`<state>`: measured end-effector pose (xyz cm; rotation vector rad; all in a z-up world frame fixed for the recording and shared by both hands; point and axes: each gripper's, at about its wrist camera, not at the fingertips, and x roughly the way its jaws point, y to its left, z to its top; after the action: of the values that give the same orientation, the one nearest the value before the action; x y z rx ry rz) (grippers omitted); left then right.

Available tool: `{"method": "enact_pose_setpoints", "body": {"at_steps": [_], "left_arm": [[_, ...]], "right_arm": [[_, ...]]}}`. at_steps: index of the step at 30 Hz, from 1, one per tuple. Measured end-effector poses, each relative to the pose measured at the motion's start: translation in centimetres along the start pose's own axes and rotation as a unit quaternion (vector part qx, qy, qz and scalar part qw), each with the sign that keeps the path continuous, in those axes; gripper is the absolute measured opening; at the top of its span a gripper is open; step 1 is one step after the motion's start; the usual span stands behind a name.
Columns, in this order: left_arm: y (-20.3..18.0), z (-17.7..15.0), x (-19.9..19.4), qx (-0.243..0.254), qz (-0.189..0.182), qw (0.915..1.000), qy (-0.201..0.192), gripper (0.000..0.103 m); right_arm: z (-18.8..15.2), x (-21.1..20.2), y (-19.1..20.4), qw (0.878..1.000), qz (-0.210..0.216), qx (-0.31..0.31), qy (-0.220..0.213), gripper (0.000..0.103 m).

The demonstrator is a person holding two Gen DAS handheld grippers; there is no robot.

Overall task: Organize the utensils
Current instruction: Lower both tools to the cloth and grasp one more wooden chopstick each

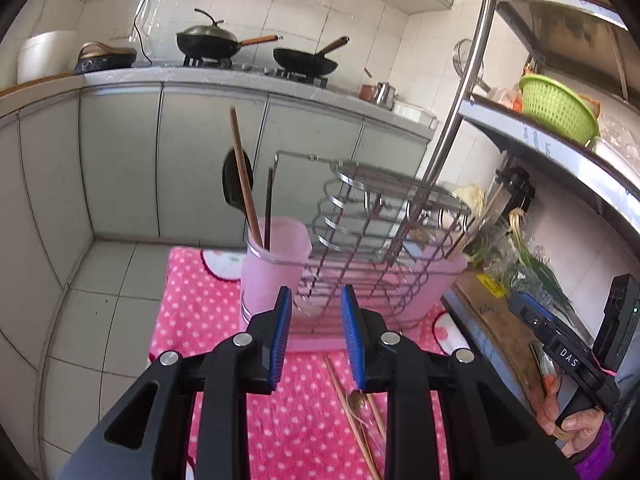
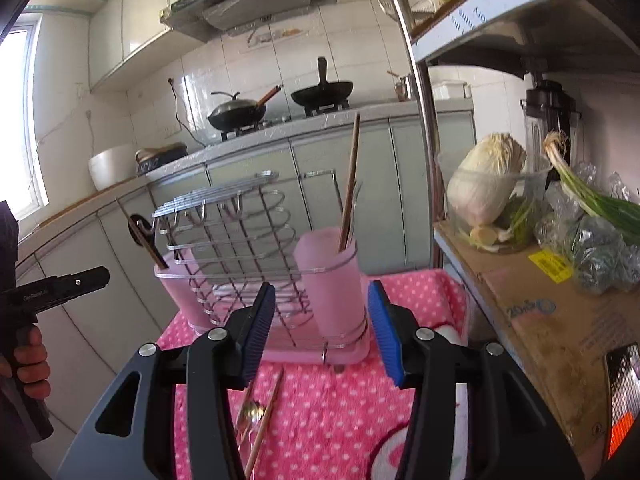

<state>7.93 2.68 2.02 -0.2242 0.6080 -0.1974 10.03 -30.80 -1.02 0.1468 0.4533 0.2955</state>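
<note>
Two grippers, left [image 1: 316, 320] and right [image 2: 322, 332], both spread wide with nothing held, hang just above a pink dotted cloth [image 2: 344, 412]. The wire rack [image 2: 240, 240] with pink cups [image 2: 332, 276] sits behind; loose chopsticks [image 1: 350, 408] and a spoon [image 2: 252, 410] lie on the cloth.

You are facing a wire rack [image 1: 372, 216] sitting on the cloth [image 1: 188, 304], a cup [image 1: 276, 264] holding utensils at its left end, chopsticks [image 1: 352, 416] lying before it.
</note>
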Motion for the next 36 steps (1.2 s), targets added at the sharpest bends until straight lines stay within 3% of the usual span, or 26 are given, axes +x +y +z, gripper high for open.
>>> {"method": "enact_pose_setpoints", "body": {"at_steps": [5, 10, 14, 17, 25, 26, 27, 36], "left_arm": [[0.0, -3.3, 4.3, -0.031, -0.019, 0.9949, 0.094, 0.024], [-0.1, -5.5, 9.3, -0.063, -0.022, 0.9813, 0.180, 0.021], [-0.8, -5.9, 12.9, -0.070, -0.007, 0.9721, 0.224, 0.015], [-1.7, -6.1, 15.1, -0.051, 0.021, 0.9687, 0.242, 0.015], [-3.1, -8.1, 19.5, -0.034, 0.074, 0.9533, 0.291, 0.015], [-3.2, -8.2, 19.5, -0.034, 0.079, 0.9540, 0.287, 0.014], [-3.4, -8.2, 19.5, -0.027, 0.082, 0.9542, 0.286, 0.006], [-0.8, -7.5, 16.3, -0.065, 0.064, 0.9597, 0.266, 0.005]], "right_arm": [[-2.3, 1.5, 0.4, 0.998, 0.013, 0.006, 0.066, 0.049], [-4.5, 2.8, 1.2, 0.993, 0.028, 0.009, 0.114, 0.048], [-5.9, 4.3, 0.6, 0.985, 0.045, 0.045, 0.160, 0.029], [-7.3, 5.2, 0.0, 0.978, 0.057, 0.067, 0.191, 0.022], [-10.0, 6.7, 0.8, 0.963, 0.084, 0.067, 0.247, 0.021], [-10.4, 6.9, 1.1, 0.962, 0.087, 0.065, 0.252, 0.021], [-10.7, 7.1, 1.4, 0.960, 0.089, 0.062, 0.258, 0.021], [-13.2, 9.1, 5.0, 0.945, 0.100, 0.030, 0.308, 0.021]]}}
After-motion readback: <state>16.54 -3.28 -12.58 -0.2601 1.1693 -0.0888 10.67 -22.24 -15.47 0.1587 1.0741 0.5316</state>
